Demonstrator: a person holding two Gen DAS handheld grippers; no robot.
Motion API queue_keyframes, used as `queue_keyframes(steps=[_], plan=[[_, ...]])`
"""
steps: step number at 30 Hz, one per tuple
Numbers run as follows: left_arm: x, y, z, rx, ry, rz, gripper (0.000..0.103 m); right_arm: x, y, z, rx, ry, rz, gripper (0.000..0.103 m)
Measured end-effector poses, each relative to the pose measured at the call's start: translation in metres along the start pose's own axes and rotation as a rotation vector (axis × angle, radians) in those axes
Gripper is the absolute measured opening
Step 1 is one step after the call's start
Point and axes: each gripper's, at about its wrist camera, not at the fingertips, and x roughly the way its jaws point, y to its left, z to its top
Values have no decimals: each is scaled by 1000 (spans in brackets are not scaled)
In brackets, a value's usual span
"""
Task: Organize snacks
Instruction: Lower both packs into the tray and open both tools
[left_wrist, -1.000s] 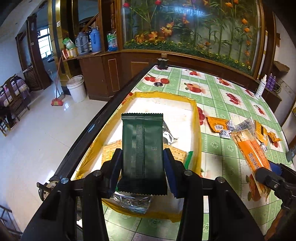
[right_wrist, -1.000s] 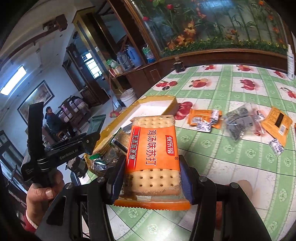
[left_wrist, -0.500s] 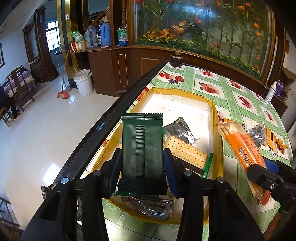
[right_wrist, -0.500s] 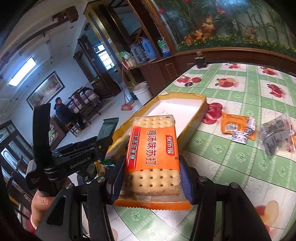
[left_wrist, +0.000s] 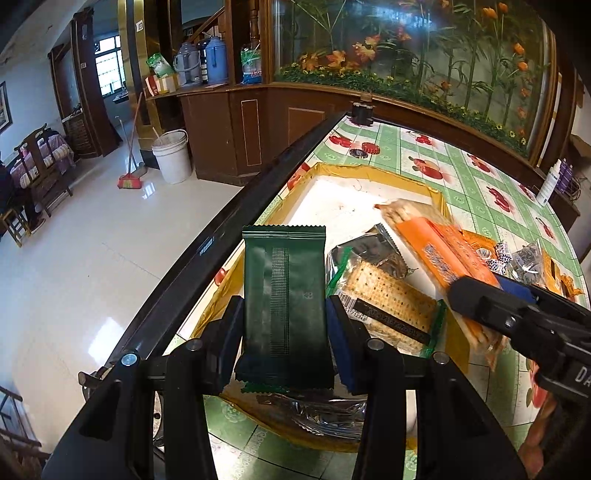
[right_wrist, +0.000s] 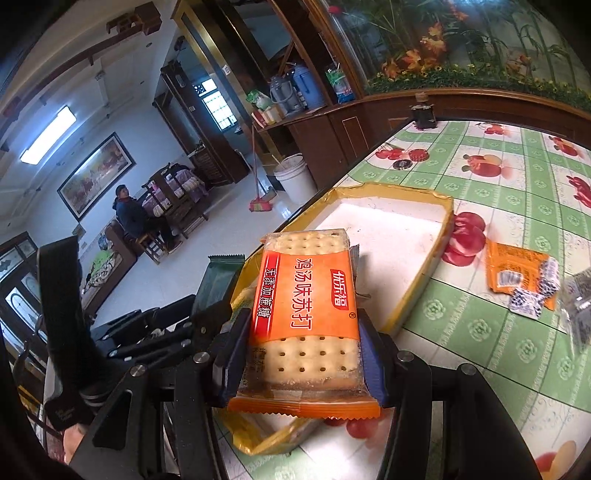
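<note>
Table (right_wrist: 491, 354) w/ glossy green-check oilcloth, fruit prints. On it, at the edge, a shallow rectangular tray (left_wrist: 369, 173): yellow taped walls, white floor. Inside tray: clear-wrapped perforated cracker pack (left_wrist: 388, 295) w/ green ends, lying on a crinkly silver foil packet (left_wrist: 369, 245). Left gripper (left_wrist: 284, 325) clenched on a flat dark-green matte sachet (left_wrist: 284, 295), serrated top edge, upright over tray's near end. Right gripper (right_wrist: 303, 350) grasps orange-banded soda-cracker pack (right_wrist: 306, 295), held over tray. Loose small wrappers (right_wrist: 517, 277) on cloth beside tray.
</note>
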Motion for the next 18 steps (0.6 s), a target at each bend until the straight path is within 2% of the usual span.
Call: queue_keyframes(steps=[6, 16, 18], plan=[[10, 3, -3, -7, 22, -1, 43, 27, 3, 6, -1, 26, -4, 54], [15, 5, -3, -12, 29, 8, 43, 42, 0, 4, -3, 42, -38, 54], [16, 4, -3, -6, 31, 12, 43, 43, 1, 2, 0, 49, -44, 57]])
